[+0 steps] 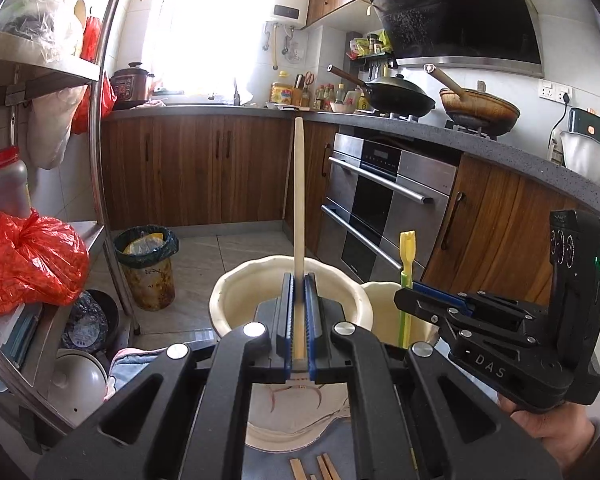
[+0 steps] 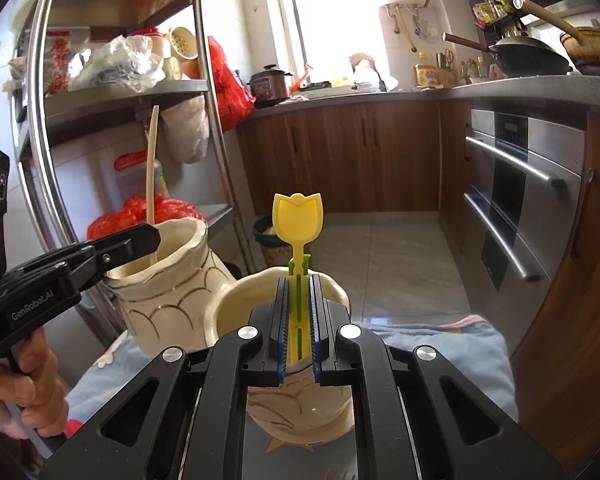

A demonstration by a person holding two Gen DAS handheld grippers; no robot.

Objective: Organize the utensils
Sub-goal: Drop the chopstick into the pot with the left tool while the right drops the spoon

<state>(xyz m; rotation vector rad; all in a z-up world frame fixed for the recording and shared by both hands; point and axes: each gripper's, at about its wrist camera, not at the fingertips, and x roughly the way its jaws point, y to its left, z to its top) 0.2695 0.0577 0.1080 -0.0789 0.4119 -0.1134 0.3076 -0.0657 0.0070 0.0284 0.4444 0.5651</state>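
Note:
My left gripper (image 1: pixel 299 280) is shut on a pale wooden chopstick (image 1: pixel 299 200) that stands upright over the mouth of a cream ceramic vase (image 1: pixel 236 300). My right gripper (image 2: pixel 299 280) is shut on a yellow-green tulip-topped utensil (image 2: pixel 298 216), held upright over a second cream vase (image 2: pixel 236 304). In the right wrist view the left gripper (image 2: pixel 140 240) and its chopstick (image 2: pixel 152 168) are at the left, at the first vase (image 2: pixel 168 280). In the left wrist view the right gripper (image 1: pixel 416 292) holds the yellow utensil (image 1: pixel 406 256) at the right.
More wooden chopsticks (image 1: pixel 312 468) lie on the blue cloth (image 2: pixel 440 344) near me. A metal shelf rack (image 2: pixel 204 92) with bags stands at the left. A bin (image 1: pixel 146 264) is on the floor, an oven (image 1: pixel 380 208) and counter at the right.

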